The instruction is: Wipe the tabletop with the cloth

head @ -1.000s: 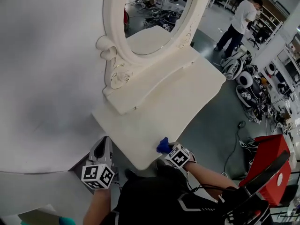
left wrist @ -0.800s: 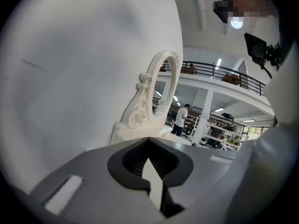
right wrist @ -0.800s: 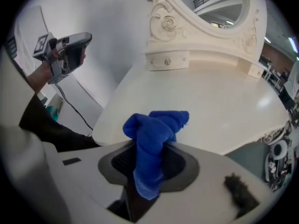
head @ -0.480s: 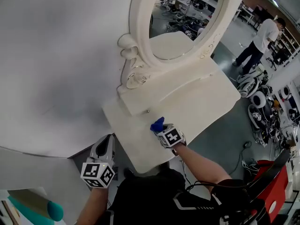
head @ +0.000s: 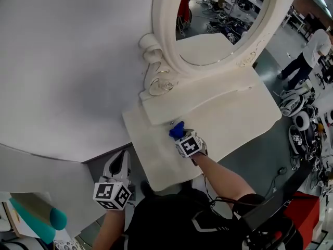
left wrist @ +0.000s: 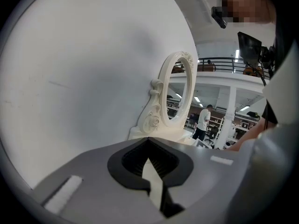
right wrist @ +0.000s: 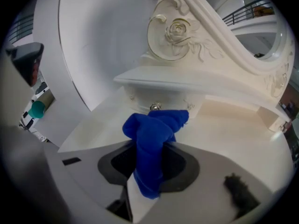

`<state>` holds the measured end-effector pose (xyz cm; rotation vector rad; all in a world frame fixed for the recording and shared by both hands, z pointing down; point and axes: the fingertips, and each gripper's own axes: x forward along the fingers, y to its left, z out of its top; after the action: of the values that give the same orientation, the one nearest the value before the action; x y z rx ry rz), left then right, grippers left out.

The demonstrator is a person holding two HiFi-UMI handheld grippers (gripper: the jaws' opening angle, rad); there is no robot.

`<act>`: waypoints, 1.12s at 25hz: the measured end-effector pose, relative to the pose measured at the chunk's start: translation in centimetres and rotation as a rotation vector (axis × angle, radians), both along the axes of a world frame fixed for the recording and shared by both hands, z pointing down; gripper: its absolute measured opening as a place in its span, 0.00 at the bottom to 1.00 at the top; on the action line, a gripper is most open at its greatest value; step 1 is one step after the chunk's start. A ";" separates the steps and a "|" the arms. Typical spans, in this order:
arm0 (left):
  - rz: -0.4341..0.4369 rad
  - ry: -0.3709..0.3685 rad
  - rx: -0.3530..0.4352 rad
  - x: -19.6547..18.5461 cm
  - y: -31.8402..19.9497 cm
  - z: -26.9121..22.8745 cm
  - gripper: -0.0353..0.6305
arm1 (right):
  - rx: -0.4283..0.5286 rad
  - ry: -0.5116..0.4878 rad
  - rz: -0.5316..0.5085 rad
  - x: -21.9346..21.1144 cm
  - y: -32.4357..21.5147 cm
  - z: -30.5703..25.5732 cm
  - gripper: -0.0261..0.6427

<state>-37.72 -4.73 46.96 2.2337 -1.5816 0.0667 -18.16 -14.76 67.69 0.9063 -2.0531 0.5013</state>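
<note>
Holding the blue cloth (right wrist: 154, 143) bunched between its jaws, your right tool (head: 181, 135) is clamped tight on the fabric, with a loose wad spilling forward past the tips. The cloth is low over the cream tabletop (head: 244, 116), in front of the mirror (head: 218, 20) and just short of the small metal knob (right wrist: 155, 107) on the drawer beneath it. Whether the wad presses on the surface or hovers just above it, I cannot tell.

You appear to be in the wiping step itself, working the strip closest to the mirror. Nothing shows which parts are already wiped. The next move likely calls for pressing the wad flat and sweeping it sideways along the front of the mirror. Keep the jaws off the wood and steer clear of the knob so the fabric does not snag.

Your left tool (head: 119, 163) hangs off the tabletop's edge, below and to the side of the mirror. Its jaws are closed together with nothing between them.

Only the right tool view shows the pinch on the cloth, the knob and the carved rose (right wrist: 176, 31) at the mirror's foot. The head view shows just a blue tuft ahead of the marker cube, but it alone gives the tabletop's whole outline and both tools. The left tool view shows the mirror edge-on against the pale wall (left wrist: 84, 69), and no cloth.
</note>
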 end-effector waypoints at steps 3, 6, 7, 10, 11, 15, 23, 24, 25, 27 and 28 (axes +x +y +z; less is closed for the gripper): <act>0.014 0.013 0.008 0.8 -0.3 -0.2 0.06 | -0.032 -0.008 -0.011 1.4 4.2 -0.4 0.23; 0.041 0.021 0.012 1.9 -0.7 -0.1 0.06 | -0.074 -0.021 -0.013 3.3 8.9 -0.5 0.23; 0.049 0.023 0.011 2.2 -0.9 0.0 0.06 | -0.086 -0.028 -0.002 4.0 10.2 -0.4 0.23; 0.071 0.040 0.015 3.4 -1.4 -0.1 0.06 | -0.105 -0.031 0.021 5.7 13.7 -0.5 0.23; 0.083 0.042 0.018 4.0 -1.5 -0.2 0.06 | -0.108 -0.025 0.018 6.1 14.6 -0.6 0.23; 0.124 0.037 0.024 5.5 -1.5 -0.4 0.06 | -0.133 -0.029 0.024 7.3 17.5 -0.7 0.23; 0.112 0.028 0.031 5.8 -0.5 -0.8 0.06 | -0.229 -0.121 0.134 8.1 14.1 -0.9 0.23; 0.103 0.023 0.027 5.6 -0.3 -0.8 0.06 | -0.190 -0.120 0.128 7.9 12.3 -1.1 0.23; 0.092 0.016 0.022 5.3 0.0 -0.8 0.06 | -0.155 -0.120 0.127 7.5 10.2 -1.3 0.23; 0.065 0.002 0.012 4.6 0.6 -0.7 0.06 | -0.095 -0.124 0.136 6.5 5.8 -1.6 0.23; 0.053 -0.003 0.007 4.4 0.8 -0.7 0.06 | -0.071 -0.118 0.135 6.0 3.6 -1.6 0.23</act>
<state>-33.31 -3.93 46.25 2.2815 -1.5265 0.0793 -12.18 -11.18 66.04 0.9984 -2.0743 0.7112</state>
